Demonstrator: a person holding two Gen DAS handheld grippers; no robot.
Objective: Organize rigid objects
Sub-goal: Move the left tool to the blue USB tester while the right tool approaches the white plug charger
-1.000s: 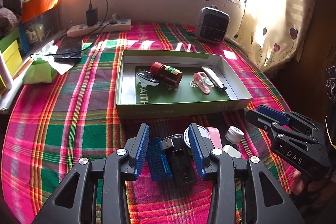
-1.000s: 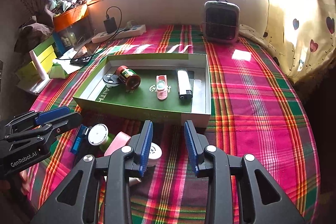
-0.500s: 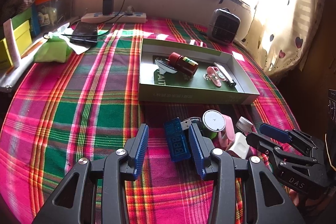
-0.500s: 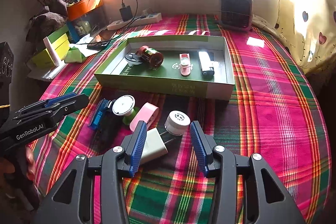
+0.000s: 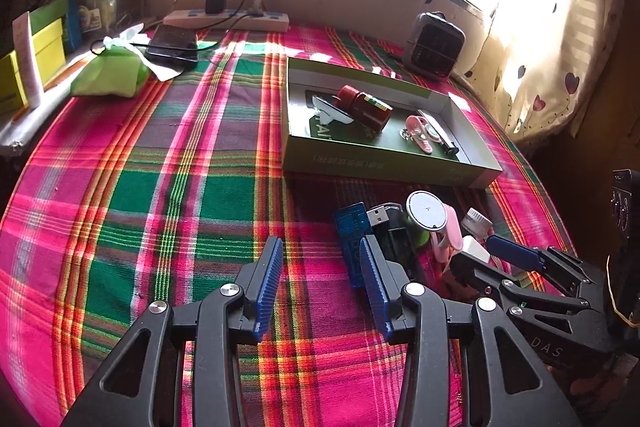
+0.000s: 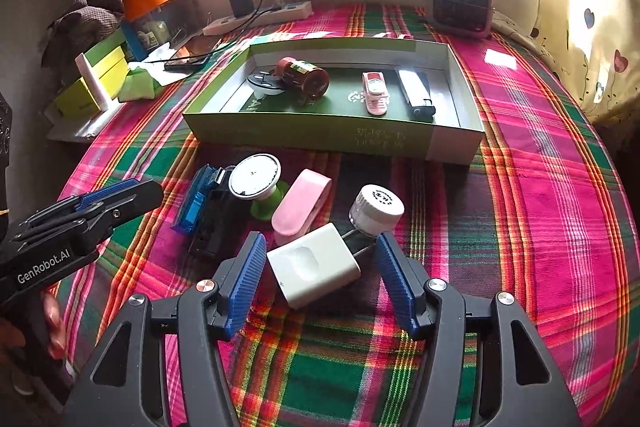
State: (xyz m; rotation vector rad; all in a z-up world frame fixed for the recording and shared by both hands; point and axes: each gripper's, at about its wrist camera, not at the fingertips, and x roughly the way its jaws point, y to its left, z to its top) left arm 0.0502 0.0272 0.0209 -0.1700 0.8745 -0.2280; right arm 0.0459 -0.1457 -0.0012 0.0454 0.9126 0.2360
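R gripper (image 6: 320, 279) jaws opening, white charger (image 6: 314, 269) between, untouched, on plaid cloth (image 6: 520, 227). Near: white-cap jar (image 6: 376, 209), pink clip (image 6: 302, 205). L gripper (image 5: 320, 283) apart, empty. Green box (image 6: 320, 135): 4 items.

White charger (image 6: 314, 269) between the opening right tool (image 6: 322, 281) jaws

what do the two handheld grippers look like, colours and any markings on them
Both are black plastic frames with triangular cut-outs, silver screws at the pivots and ribbed blue pads on the fingers. The left gripper carries white "GenRobot.AI" lettering on its side; the right gripper reads "DAS". No sleeve shows.
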